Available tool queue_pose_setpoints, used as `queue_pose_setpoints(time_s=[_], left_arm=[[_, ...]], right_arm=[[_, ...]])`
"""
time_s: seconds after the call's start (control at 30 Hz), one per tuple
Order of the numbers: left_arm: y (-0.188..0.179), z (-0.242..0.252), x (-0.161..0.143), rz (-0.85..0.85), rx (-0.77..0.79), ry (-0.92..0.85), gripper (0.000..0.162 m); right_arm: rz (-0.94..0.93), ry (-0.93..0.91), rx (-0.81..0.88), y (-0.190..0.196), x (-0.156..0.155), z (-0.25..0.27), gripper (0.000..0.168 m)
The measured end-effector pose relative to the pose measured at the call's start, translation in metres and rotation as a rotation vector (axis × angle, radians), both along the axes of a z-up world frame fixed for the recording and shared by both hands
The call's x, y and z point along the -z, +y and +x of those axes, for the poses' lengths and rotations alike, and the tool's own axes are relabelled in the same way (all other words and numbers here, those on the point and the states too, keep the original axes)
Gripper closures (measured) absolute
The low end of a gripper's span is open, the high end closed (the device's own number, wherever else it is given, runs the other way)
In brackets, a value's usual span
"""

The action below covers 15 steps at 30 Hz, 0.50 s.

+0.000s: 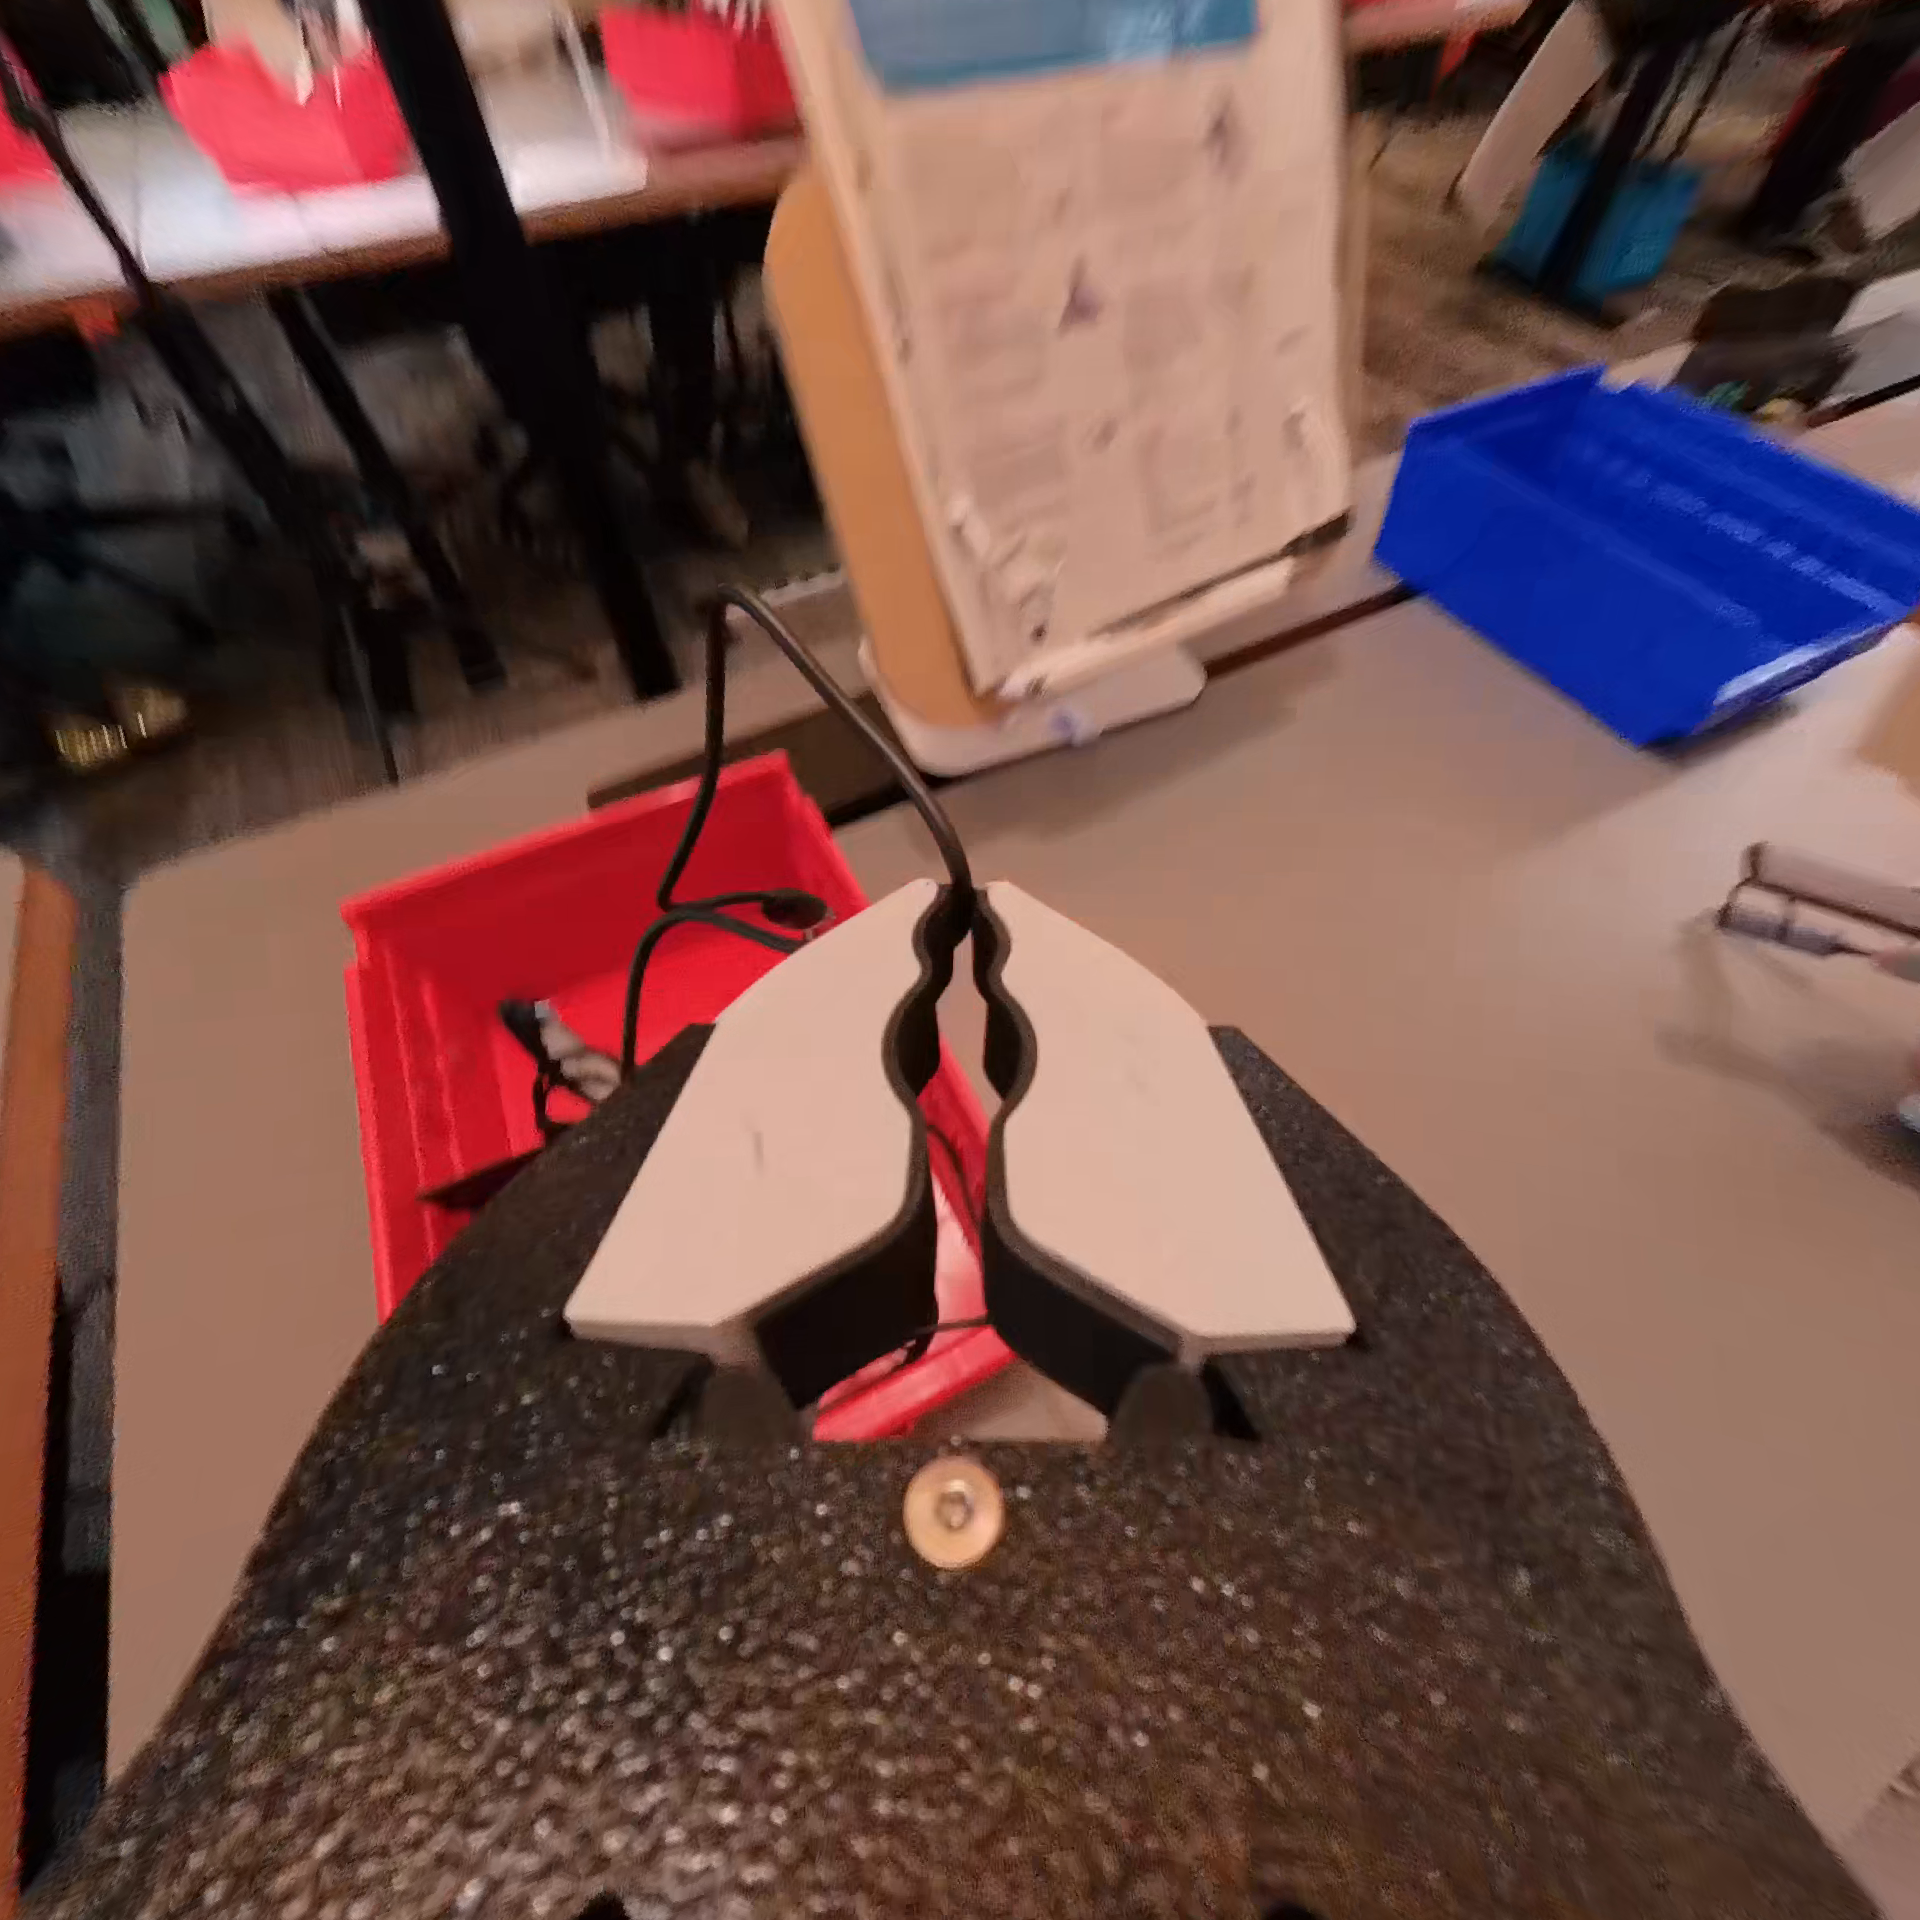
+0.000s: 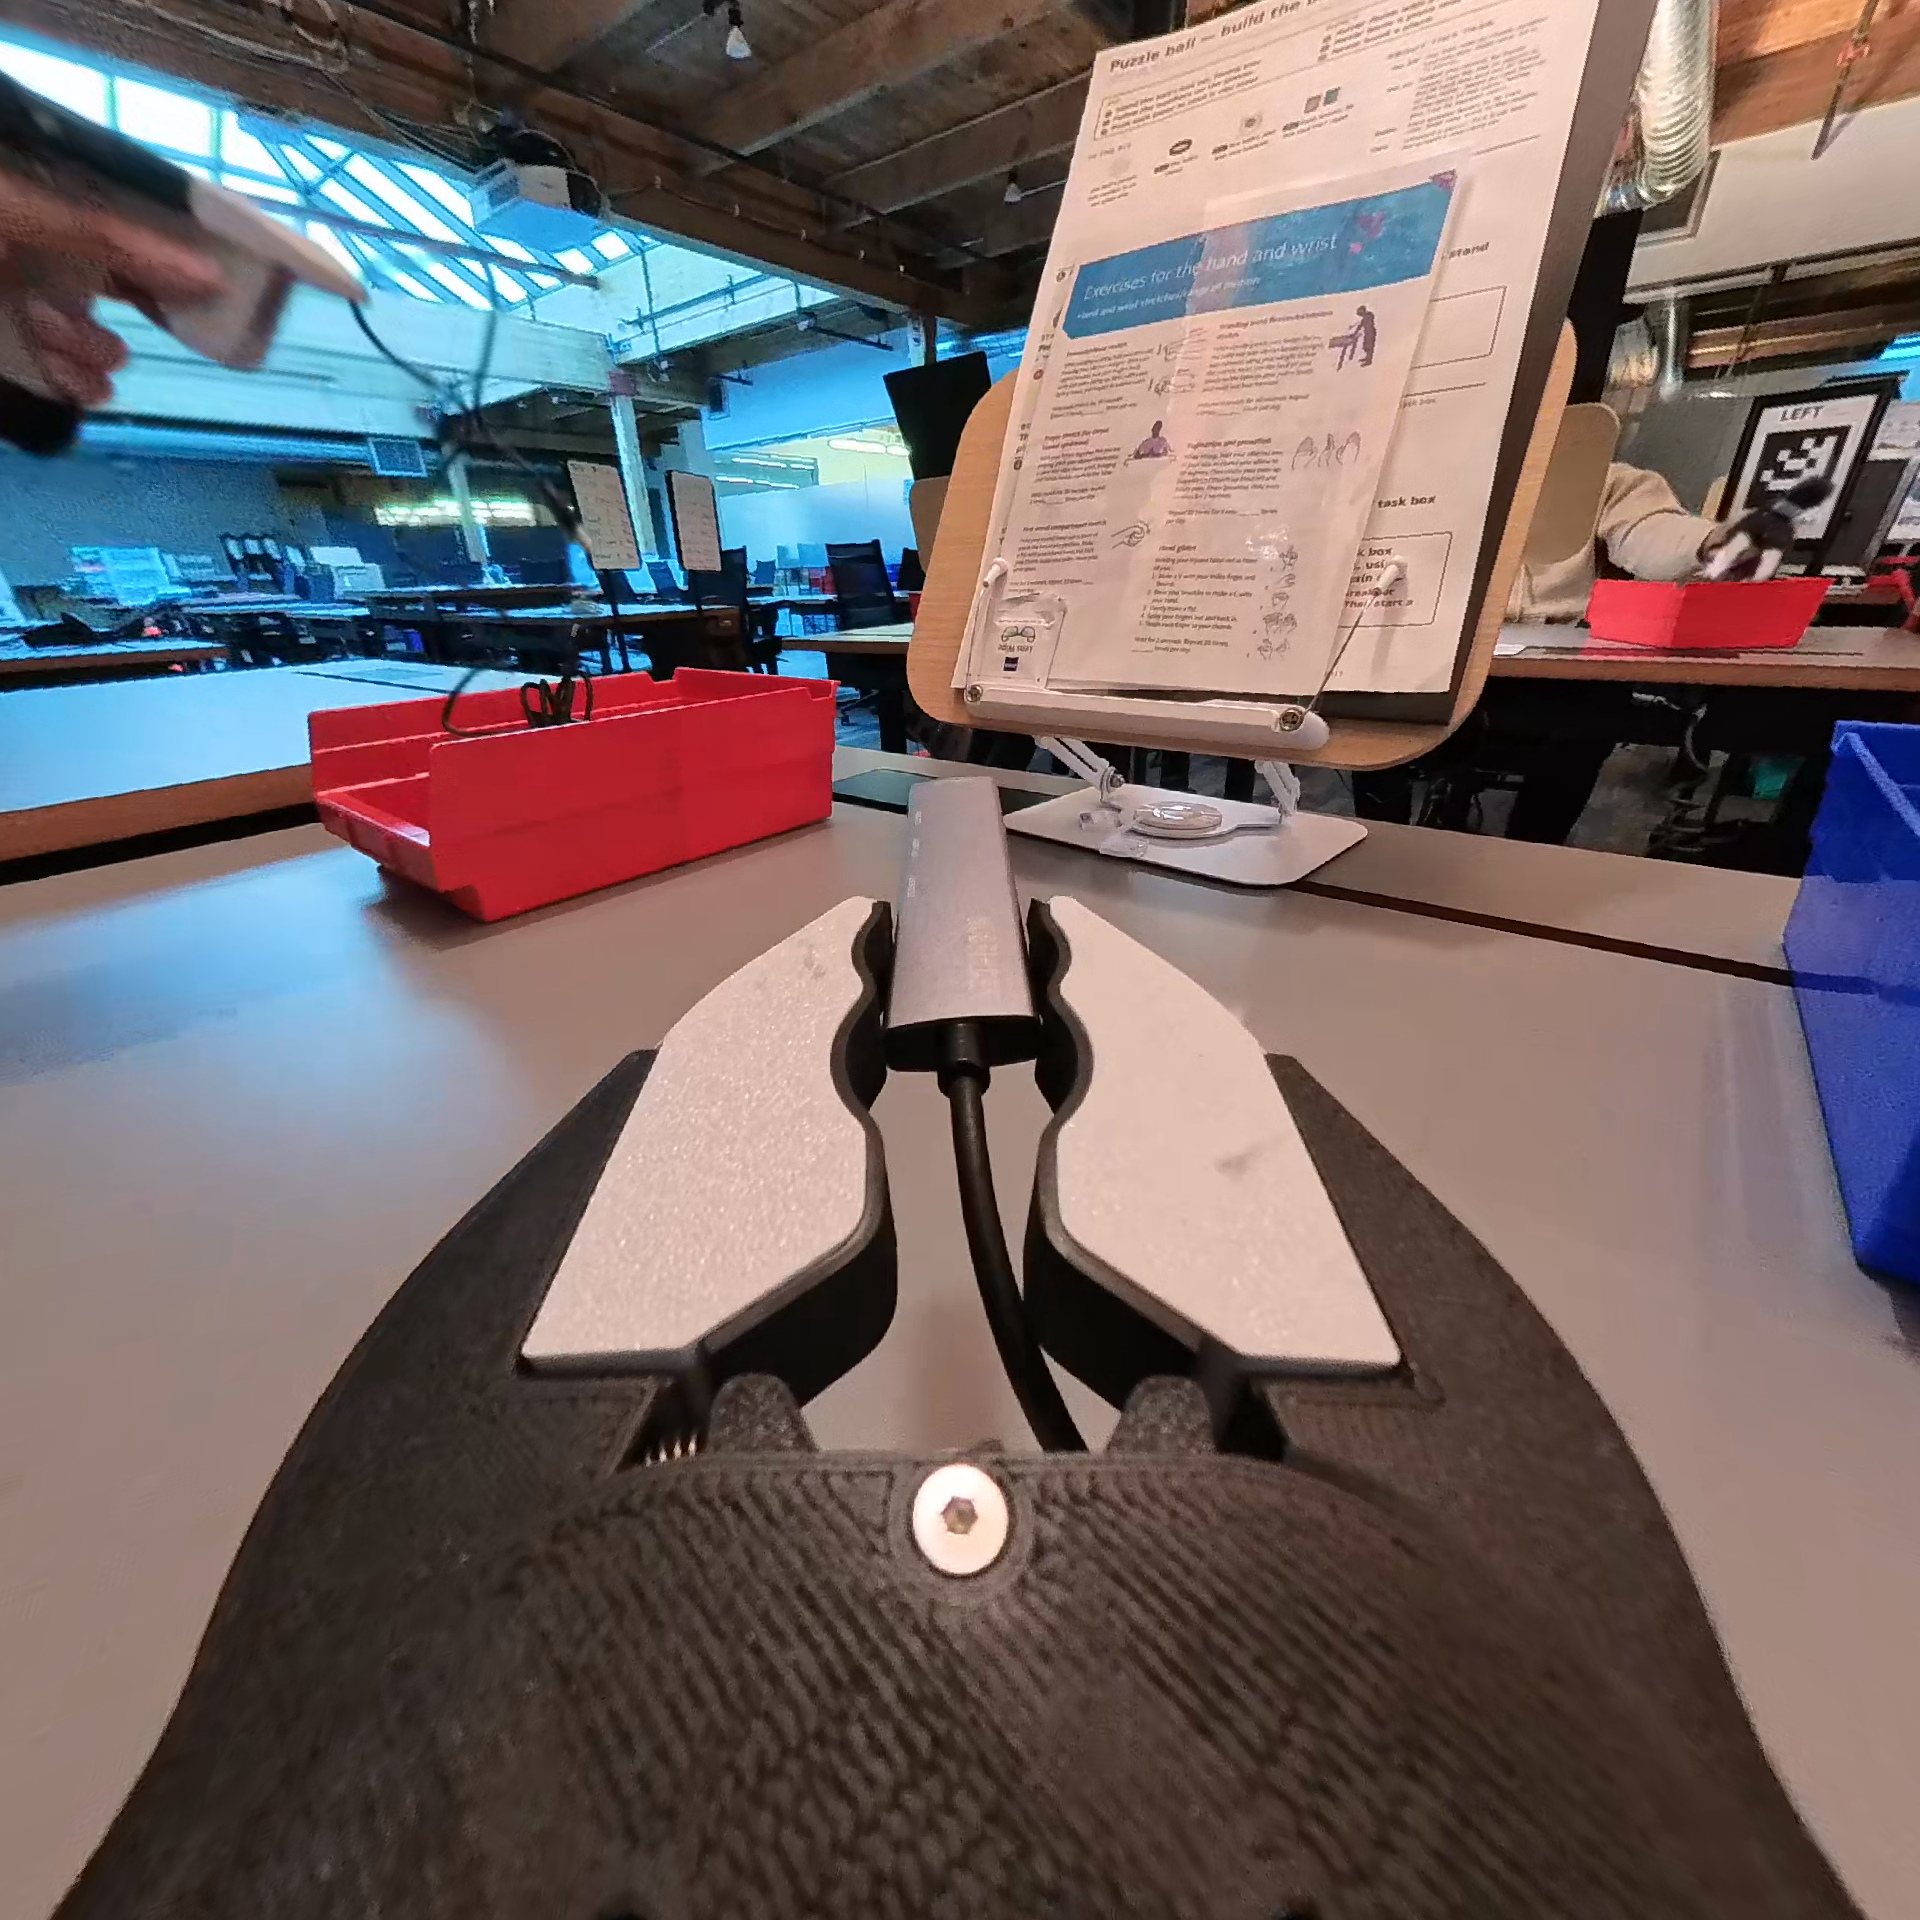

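Bin (image 2: 582, 790) on table (image 2: 312, 1039) at left, cable (image 1: 717, 748) trailing into it; document stand (image 2: 1184, 821) behind centre; second bin (image 2: 1860, 987) at right

A wooden document stand (image 2: 951, 540) carrying printed sheets (image 2: 1226, 436) stands on a grey table (image 2: 312, 1039). To the stand's right, near it, sits a blue bin (image 2: 1860, 997). Behind the stand on the right, a person's pale sleeve (image 2: 1631, 530) reaches over a red tray (image 2: 1704, 613); behind it on the left stand dark chairs (image 2: 862, 582).
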<state>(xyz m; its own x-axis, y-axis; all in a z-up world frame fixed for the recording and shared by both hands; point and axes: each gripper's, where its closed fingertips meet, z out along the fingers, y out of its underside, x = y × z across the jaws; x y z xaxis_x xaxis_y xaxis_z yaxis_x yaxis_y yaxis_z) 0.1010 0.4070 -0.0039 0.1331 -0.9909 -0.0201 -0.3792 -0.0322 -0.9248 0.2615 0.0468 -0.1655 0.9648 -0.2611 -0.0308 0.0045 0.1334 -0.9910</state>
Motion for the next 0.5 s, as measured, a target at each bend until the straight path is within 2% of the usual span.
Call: queue_pose_setpoints(time_s=[0.03, 0.13, 0.33, 0.5], left_arm=[[-0.012, -0.001, -0.019, 0.039, 0.017, -0.039, 0.159], [-0.057, 0.0, -0.067, 0.147, 0.099, -0.115, 0.159], [-0.138, 0.007, -0.115, 0.262, 0.252, -0.21, 0.159], [-0.164, 0.004, -0.185, 0.408, 0.241, -0.298, 0.159]], right_arm=[[0.006, 0.006, 0.002, -0.001, 0.0, 0.001, 0.143], [0.025, 0.033, -0.002, -0.003, -0.001, 0.004, 0.143], [0.08, 0.091, -0.004, -0.01, -0.004, 0.011, 0.143], [0.069, 0.078, -0.014, -0.008, -0.004, 0.008, 0.143]])
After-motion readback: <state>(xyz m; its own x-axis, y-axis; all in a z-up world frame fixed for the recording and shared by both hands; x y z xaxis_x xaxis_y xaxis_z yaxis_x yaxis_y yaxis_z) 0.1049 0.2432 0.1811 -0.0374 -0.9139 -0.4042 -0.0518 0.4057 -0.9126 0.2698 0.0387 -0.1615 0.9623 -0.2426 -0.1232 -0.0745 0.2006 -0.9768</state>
